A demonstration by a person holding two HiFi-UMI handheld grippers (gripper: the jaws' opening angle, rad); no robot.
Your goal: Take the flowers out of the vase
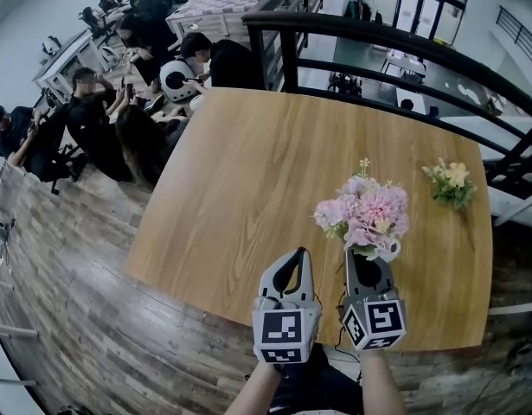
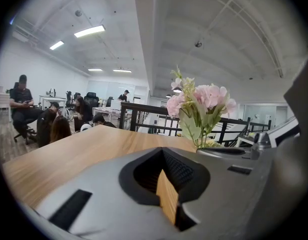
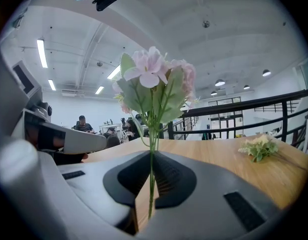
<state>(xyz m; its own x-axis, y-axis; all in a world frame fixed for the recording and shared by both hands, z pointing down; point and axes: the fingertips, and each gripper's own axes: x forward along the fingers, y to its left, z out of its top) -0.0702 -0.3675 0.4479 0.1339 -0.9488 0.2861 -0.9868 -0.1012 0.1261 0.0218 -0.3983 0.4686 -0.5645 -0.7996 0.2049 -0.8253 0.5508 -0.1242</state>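
**Right tool pinched on a stem, ready for a straight lift**

The right tool (image 3: 150,184) has its jaws together on a thin green stem (image 3: 152,134) of the pink flowers (image 1: 365,213), just below the leaves. The bunch stands in a small white vase (image 1: 390,249) at about five o'clock on the wooden tabletop (image 1: 248,188), and the blooms hide most of the vase. The left tool (image 1: 298,255), at nine o'clock of the right one, has its jaws together on nothing.

The pull should probably go slowly and straight up along the stem. The vase looks light and might tip or ride up with the flowers, so the left tool could steady its body first.

The stem is wiry and smooth, the leaves are broad, and the blooms are ruffled, soft clusters. A yellow-green sprig (image 1: 449,184) lies flat on the smooth, matte, grained wood at two o'clock of the vase, well apart.
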